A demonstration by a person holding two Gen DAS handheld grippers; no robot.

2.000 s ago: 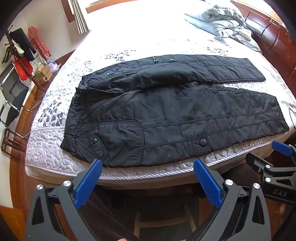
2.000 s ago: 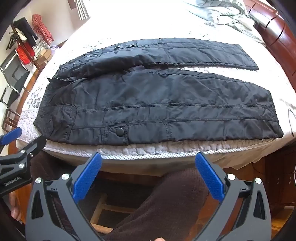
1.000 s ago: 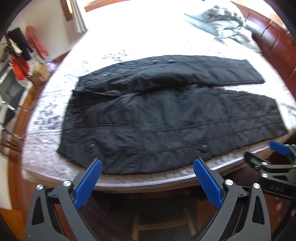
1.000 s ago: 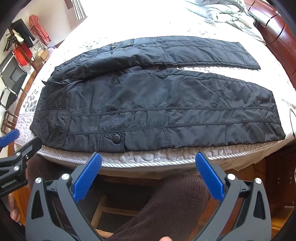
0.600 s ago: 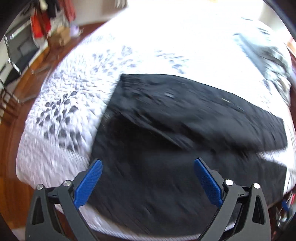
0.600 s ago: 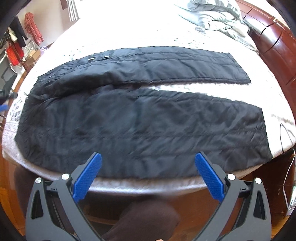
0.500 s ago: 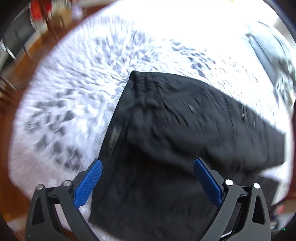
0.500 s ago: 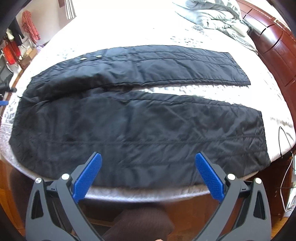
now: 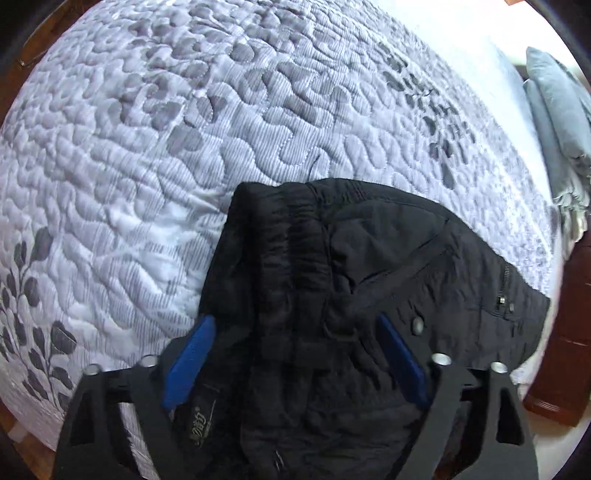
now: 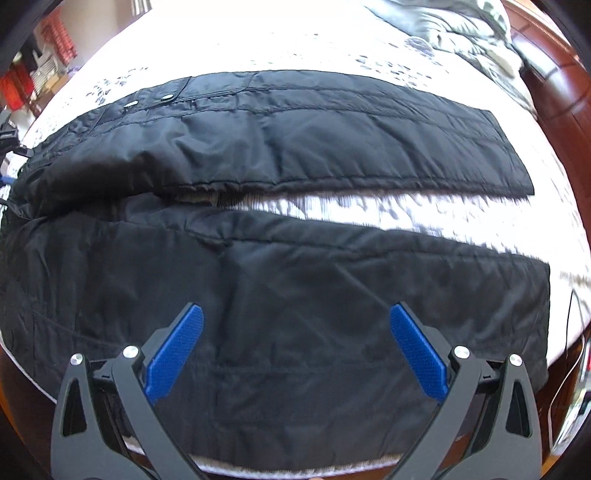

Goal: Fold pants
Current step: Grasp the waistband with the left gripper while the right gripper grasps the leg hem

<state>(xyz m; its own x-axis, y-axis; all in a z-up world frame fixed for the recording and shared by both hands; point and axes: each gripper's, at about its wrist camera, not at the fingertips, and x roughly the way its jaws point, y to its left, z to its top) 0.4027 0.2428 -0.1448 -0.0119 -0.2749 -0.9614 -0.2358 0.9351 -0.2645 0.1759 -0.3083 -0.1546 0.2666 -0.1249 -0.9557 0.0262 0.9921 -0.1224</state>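
Quilted white and grey bedding with a leaf print covers the bed [image 9: 155,155], which fills most of both views and carries everything else. Black padded pants [image 10: 295,295] lie spread flat across it, the two legs running side by side toward the right of the right wrist view with a narrow strip of bedspread showing between them. The far leg [image 10: 332,140] carries a snap button and a zip pull near its upper end; the near leg reaches close to the mattress edge.

A rumpled grey blanket [image 10: 454,22] lies well apart from the pants, by the dark wooden bed frame [image 10: 561,85].

Seen from the left wrist, the gathered elastic waistband [image 9: 295,236] bunches up directly ahead of the left gripper [image 9: 295,354]. Its blue-padded jaws have just been closing and now straddle the waistband fabric, one pad on each side of the bunched cloth; the pads do not visibly pinch it, so the claw reads as still apart around the fabric. A small round snap [image 9: 418,325] sits just beside the right-hand pad.

The right gripper [image 10: 295,347] hangs over the near leg, its jaws spread wide with only flat cloth below them and nothing clamped.
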